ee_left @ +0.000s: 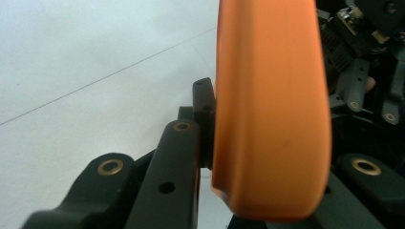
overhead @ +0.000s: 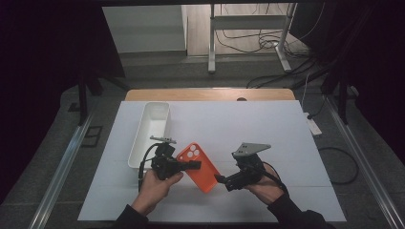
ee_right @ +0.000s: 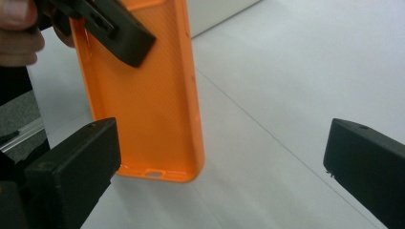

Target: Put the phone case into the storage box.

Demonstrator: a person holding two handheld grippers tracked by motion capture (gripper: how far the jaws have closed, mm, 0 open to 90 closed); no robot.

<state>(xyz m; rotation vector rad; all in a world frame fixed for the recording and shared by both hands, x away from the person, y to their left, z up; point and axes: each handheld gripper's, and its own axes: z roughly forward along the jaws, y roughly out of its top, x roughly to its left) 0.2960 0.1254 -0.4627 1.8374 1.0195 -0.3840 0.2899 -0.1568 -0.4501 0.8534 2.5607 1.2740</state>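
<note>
Over the white table sheet (overhead: 267, 124) in the high view, the left gripper (overhead: 191, 165) pinches an orange phone case (overhead: 203, 174) mid-table, beside a white bin (overhead: 154, 125); the right gripper (overhead: 220, 179) sits at the case's lower end. Left gripper view: jaws clamped on the case's edge (ee_left: 272, 105). Right gripper view: jaws spread wide, nothing held, case's (ee_right: 148, 105) bottom end lifted off the sheet.
</note>
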